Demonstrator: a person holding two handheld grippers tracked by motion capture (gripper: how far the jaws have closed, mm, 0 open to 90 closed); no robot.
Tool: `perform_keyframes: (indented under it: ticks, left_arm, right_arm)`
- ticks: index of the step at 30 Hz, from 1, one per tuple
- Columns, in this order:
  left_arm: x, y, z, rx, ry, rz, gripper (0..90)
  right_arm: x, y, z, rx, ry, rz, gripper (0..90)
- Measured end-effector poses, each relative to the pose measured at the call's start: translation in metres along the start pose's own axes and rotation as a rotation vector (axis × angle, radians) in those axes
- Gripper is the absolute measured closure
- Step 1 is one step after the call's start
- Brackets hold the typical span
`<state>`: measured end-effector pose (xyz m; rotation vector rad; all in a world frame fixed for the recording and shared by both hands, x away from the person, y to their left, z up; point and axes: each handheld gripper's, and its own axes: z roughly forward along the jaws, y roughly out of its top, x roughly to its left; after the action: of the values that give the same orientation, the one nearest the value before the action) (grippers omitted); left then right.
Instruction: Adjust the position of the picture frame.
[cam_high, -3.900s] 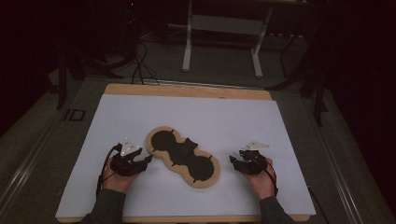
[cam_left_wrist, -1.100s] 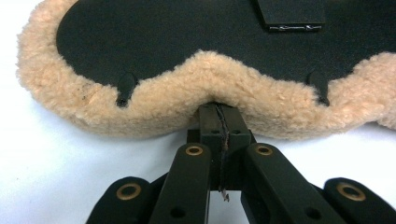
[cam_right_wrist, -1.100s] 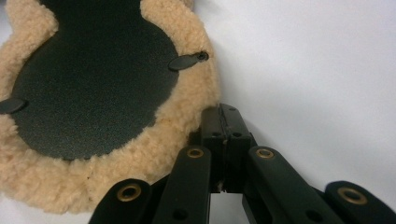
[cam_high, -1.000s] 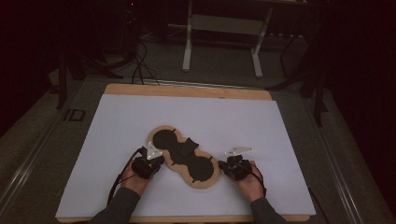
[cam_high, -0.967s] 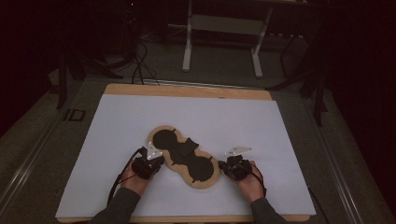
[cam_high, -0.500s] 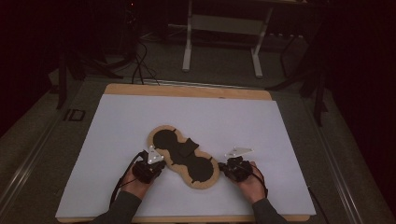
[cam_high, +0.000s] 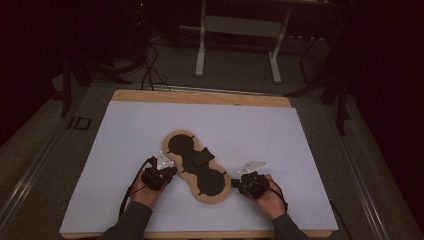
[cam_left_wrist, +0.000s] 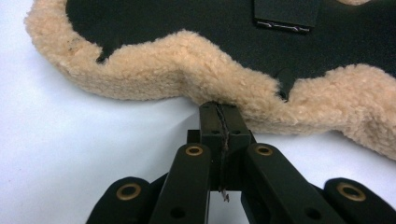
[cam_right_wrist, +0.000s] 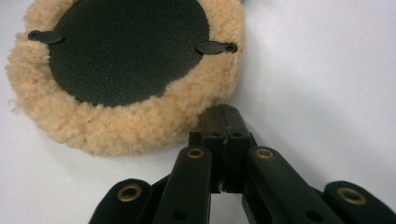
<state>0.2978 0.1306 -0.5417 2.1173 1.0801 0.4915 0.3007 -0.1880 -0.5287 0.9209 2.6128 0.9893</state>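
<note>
At lower centre, the left gripper (cam_high: 169, 173) and right gripper (cam_high: 240, 183), both clenched, touch the fleece pad (cam_high: 197, 167) edges on the tabletop (cam_high: 300, 150).

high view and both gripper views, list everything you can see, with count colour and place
fleece pad: one, tan fleece rim with black centre panels, peanut-shaped, lying flat near the middle of the sheet, slanted from far left to near right
white sheet: one, white, covering most of the table top
table: one, light wood, edge showing at the far side of the sheet
metal frame: one, pale grey, on the floor beyond the table
cables: several, black, on the floor at far left
left gripper: one, black, jaws together at the fleece edge by the pad's waist
right gripper: one, black, jaws together at the fleece edge of the pad's near round end
hands: two, at the near edge, one on each gripper
</note>
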Motion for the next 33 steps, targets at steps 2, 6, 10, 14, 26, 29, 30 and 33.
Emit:
perform_keyframes:
  ticks: [2, 6, 10, 14, 26, 29, 30, 33]
  left_arm:
    - [-0.001, 0.000, -0.001, 0.006, -0.007, 0.000, 90.0]
    - [-0.004, 0.000, -0.004, 0.026, -0.036, 0.008, 90.0]
    - [-0.009, -0.001, -0.007, 0.033, -0.060, 0.022, 90.0]
    - [-0.014, 0.000, -0.010, 0.035, -0.099, 0.033, 90.0]
    - [-0.036, 0.005, -0.007, 0.028, -0.166, 0.122, 89.9]
    - [-0.037, 0.005, -0.007, 0.028, -0.165, 0.121, 89.9]
    - [-0.036, 0.005, -0.007, 0.028, -0.165, 0.120, 89.9]
    - [-0.037, 0.005, -0.007, 0.027, -0.166, 0.116, 89.9]
  right_arm:
    - [0.000, 0.000, 0.001, -0.003, -0.007, 0.013, 90.0]
    - [-0.001, 0.002, 0.003, -0.008, -0.023, 0.027, 90.0]
    - [-0.003, 0.004, 0.006, -0.021, -0.040, 0.042, 90.0]
    - [-0.004, 0.006, 0.008, -0.027, -0.058, 0.050, 90.0]
    - [-0.006, 0.010, 0.015, -0.050, -0.068, 0.075, 90.0]
    - [-0.006, 0.010, 0.015, -0.049, -0.068, 0.069, 90.0]
    - [-0.005, 0.010, 0.015, -0.049, -0.068, 0.068, 90.0]
    - [-0.005, 0.009, 0.014, -0.047, -0.069, 0.066, 90.0]
